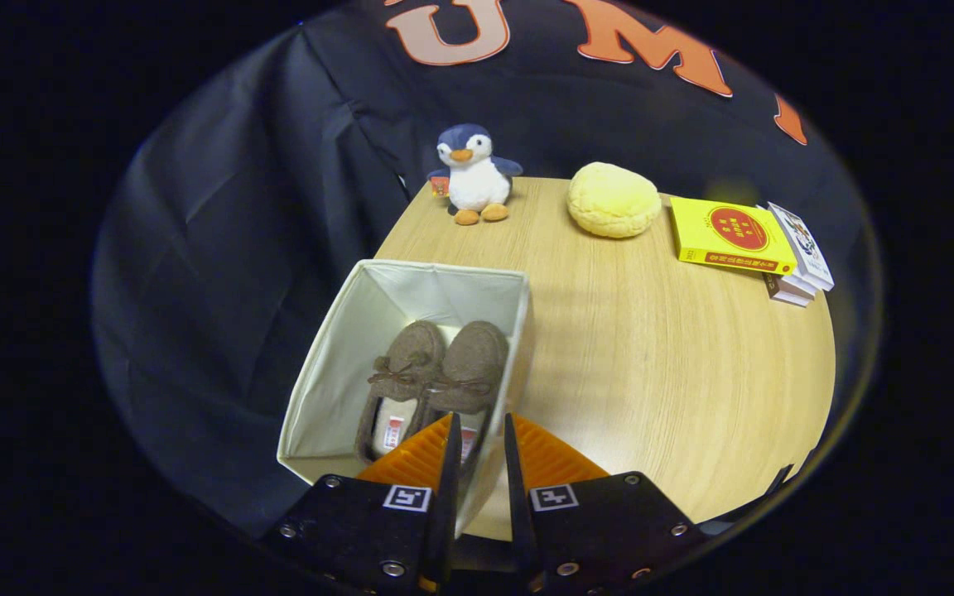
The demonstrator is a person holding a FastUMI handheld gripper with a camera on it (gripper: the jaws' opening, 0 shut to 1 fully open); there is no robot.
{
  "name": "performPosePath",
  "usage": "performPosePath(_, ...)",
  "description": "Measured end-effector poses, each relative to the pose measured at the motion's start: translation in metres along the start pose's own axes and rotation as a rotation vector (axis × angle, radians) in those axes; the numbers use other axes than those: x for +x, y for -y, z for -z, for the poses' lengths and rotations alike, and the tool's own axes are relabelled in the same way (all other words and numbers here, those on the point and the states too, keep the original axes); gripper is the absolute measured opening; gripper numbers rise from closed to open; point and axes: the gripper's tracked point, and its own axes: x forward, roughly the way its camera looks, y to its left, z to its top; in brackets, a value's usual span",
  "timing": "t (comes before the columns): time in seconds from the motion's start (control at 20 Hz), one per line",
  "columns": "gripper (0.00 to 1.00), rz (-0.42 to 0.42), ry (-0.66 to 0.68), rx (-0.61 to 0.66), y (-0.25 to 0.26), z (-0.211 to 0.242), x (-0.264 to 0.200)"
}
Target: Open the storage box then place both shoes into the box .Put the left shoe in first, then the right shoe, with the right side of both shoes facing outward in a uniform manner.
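Observation:
An open white fabric storage box [336,356] stands at the table's left edge. Two brown slipper shoes lie side by side in it, toes pointing away from me. The left shoe [402,372] rests in the middle of the box. The right shoe [473,360] lies against the box's right wall. My gripper [481,430] is over the box's near right corner, its fingers only a narrow gap apart. The right shoe's heel-side rim runs into that gap, with one finger over the shoe's opening and the other at the box wall's rim.
On the round wooden table [651,372] beyond the box stand a plush penguin [473,174], a yellow round cushion [614,199] and a stack of books [742,240] at the far right. The table's edge drops off just left of the box.

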Motion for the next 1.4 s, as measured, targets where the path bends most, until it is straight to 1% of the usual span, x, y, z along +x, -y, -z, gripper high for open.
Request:
performPosePath(0.2, 0.36, 0.006, 0.131, 0.011, 0.053, -0.021, -0.030)
performPosePath(0.25, 0.40, 0.015, 0.168, 0.011, 0.070, -0.027, -0.039)
performPosePath(0.3, 0.42, 0.024, 0.208, 0.017, 0.086, -0.034, -0.048)
performPosePath(0.35, 0.48, 0.032, 0.249, 0.029, 0.102, -0.041, -0.059)
performPosePath(0.45, 0.56, 0.044, 0.341, 0.058, 0.135, -0.056, -0.076)
performPosePath(0.6, 0.62, 0.099, 0.417, 0.064, 0.186, -0.064, -0.096)
performPosePath(0.75, 0.71, 0.123, 0.530, 0.109, 0.223, -0.080, -0.121)
performPosePath(0.8, 0.73, 0.136, 0.563, 0.106, 0.235, -0.083, -0.128)
performPosePath(0.95, 0.80, 0.196, 0.685, 0.085, 0.264, -0.096, -0.156)
performPosePath(1.1, 0.82, 0.246, 0.835, 0.058, 0.280, -0.113, -0.196)
performPosePath(1.25, 0.87, 0.351, 0.988, -0.005, 0.295, -0.131, -0.239)
performPosePath(1.4, 0.92, 0.439, 1.076, -0.054, 0.298, -0.137, -0.270)
